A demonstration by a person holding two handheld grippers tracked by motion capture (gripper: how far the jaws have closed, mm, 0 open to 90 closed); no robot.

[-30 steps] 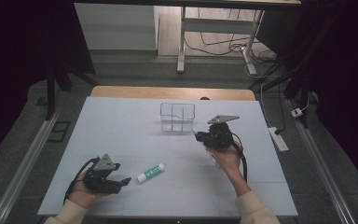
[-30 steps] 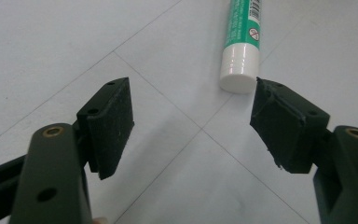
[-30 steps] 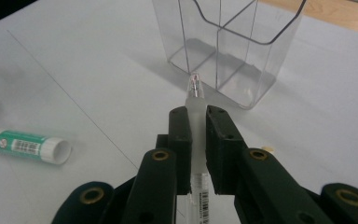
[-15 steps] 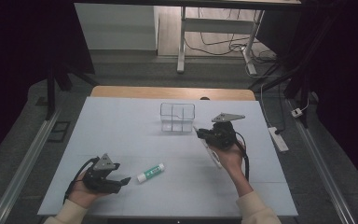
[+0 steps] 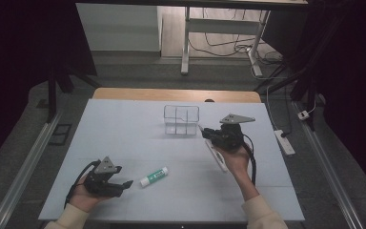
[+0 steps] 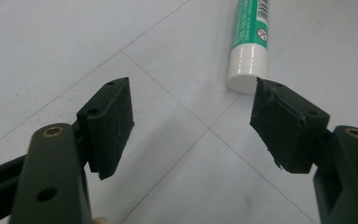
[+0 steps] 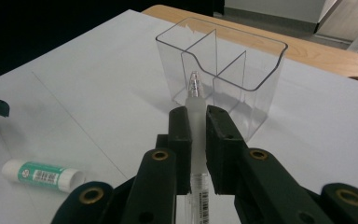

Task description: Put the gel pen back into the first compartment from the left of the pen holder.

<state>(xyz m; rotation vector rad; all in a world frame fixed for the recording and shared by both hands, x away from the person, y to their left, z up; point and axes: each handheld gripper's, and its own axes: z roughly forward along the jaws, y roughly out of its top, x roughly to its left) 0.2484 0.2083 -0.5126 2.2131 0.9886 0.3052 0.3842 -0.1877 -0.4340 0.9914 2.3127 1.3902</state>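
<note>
While the right gripper (image 5: pixel 206 134) is held above the table (image 5: pixel 124 133) just beside the clear holder (image 5: pixel 181 120), a pen (image 7: pixel 196 122) is clamped between its jaws. In the right gripper view the pen is seen running up between the two pads, with its tip (image 7: pixel 195 84) raised in front of the holder's near wall; whether the tip touches the wall cannot be told. In the high view the pen's white barrel (image 5: pixel 218 157) is seen trailing back from the jaws along the person's right hand (image 5: pixel 233 160).

The holder is divided into compartments by clear partitions and is stood upright on the table towards its far side, near the middle.

Nothing is gripped by the left gripper (image 5: pixel 124 185), which is held in the left hand (image 5: pixel 83 198) low over the table's near left part. Its jaws are spread wide apart, as is seen in the left gripper view, with bare table between the pads. A glue stick (image 5: pixel 154 177) is laid flat on the table just beside this gripper; its white cap (image 6: pixel 244 65) is pointed towards the jaws and lies close to one pad, though not between the two.
</note>
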